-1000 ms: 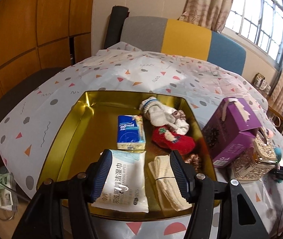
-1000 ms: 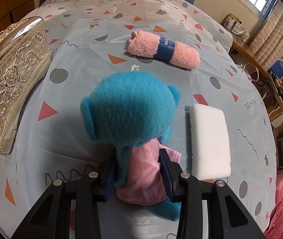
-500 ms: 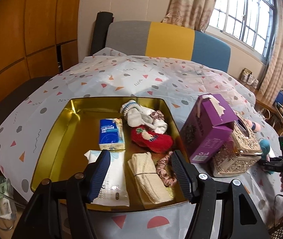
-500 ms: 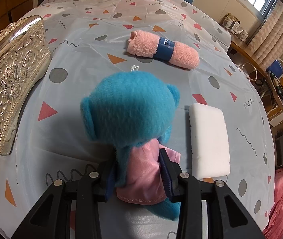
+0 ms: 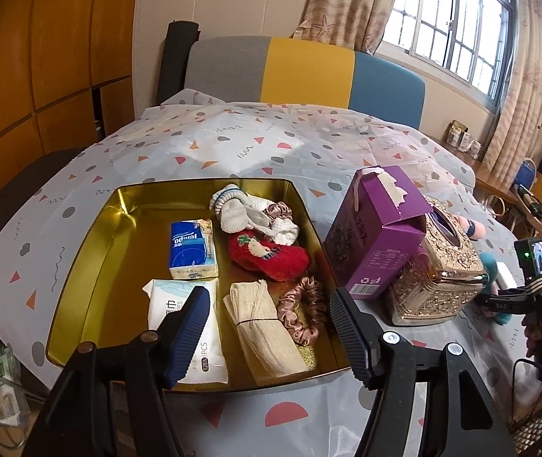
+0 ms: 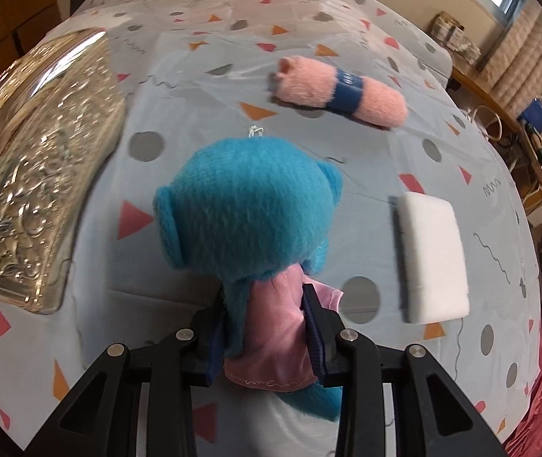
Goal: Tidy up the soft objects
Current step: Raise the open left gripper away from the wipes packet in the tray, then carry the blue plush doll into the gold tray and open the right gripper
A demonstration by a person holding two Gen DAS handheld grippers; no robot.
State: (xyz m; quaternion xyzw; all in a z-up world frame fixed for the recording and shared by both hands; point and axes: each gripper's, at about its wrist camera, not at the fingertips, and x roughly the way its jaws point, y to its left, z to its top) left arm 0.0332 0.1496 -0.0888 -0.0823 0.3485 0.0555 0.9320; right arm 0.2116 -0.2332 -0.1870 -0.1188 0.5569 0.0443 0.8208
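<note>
The sorting looks well advanced but unfinished. In the left wrist view the gold tin [image 5: 80,278] sits at about 9 o'clock and already holds a wet-wipes pack [image 5: 194,327] and a blue tissue pack [image 5: 193,249] on its left, a beige rolled cloth [image 5: 267,337], a red sock [image 5: 271,257], white socks [image 5: 248,213] and two satin scrunchies [image 5: 301,312] on its right. The left gripper [image 5: 267,335] hangs over the tin's near edge at 6 o'clock, jaws half open and empty. At 3 o'clock stand a purple carton [image 5: 374,236] and an ornate tissue box [image 5: 442,270], contents not visible. Still on the table: the blue plush toy [image 6: 248,221], which the right gripper [image 6: 267,339] is closing on at the body, a pink rolled towel [image 6: 339,91] at 1 o'clock and a white sponge [image 6: 433,259] at 3 o'clock.
</note>
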